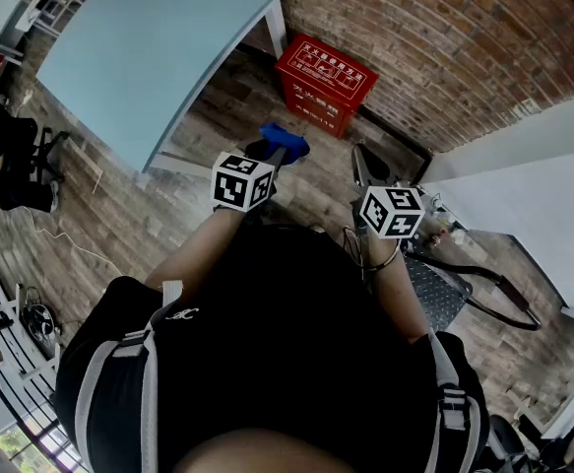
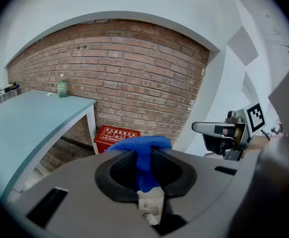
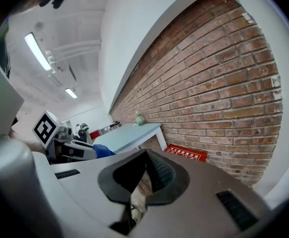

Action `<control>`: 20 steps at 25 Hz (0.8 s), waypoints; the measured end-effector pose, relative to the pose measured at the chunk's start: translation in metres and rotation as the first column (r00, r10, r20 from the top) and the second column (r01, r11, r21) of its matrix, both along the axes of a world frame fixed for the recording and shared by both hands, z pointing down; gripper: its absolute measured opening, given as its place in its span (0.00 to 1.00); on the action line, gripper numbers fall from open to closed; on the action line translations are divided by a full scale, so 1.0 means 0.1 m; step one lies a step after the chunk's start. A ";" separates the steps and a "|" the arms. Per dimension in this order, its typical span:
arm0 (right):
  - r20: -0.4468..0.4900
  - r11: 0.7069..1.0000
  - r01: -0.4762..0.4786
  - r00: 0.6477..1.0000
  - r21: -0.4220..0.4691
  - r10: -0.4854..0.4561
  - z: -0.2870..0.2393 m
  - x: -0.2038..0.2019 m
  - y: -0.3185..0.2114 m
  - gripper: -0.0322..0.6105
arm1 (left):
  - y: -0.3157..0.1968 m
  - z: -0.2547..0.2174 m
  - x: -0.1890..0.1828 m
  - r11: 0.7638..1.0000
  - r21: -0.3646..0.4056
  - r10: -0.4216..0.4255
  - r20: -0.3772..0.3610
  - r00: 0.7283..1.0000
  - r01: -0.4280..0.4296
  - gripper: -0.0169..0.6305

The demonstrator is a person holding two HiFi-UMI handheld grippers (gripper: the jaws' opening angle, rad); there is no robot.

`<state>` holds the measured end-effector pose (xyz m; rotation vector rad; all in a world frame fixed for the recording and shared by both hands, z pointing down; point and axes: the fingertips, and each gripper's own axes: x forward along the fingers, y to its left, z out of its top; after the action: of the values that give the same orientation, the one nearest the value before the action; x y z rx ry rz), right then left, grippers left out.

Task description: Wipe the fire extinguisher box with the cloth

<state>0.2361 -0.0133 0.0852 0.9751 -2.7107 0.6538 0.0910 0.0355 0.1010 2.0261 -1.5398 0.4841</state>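
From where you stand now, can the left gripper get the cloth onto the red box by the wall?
Probably not without stepping closer. The left gripper, shut on the blue cloth, is apart from the red box against the brick wall. Only floor lies between, so nothing blocks the way.

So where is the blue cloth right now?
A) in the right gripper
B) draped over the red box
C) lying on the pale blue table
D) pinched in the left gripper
D: the blue fabric cloth sits clamped between the jaws of the left gripper.
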 end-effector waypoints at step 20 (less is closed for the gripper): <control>-0.061 0.950 -0.311 0.949 -0.033 0.309 -0.03 -2.01 -0.89 0.07 | -1.08 0.31 -2.05 0.956 0.001 0.294 -0.051 0.954 -0.294 0.14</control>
<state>0.0350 -0.1024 0.0825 1.4035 -2.5064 0.7207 -0.1138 -0.0728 0.1320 2.2566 -1.2083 0.5451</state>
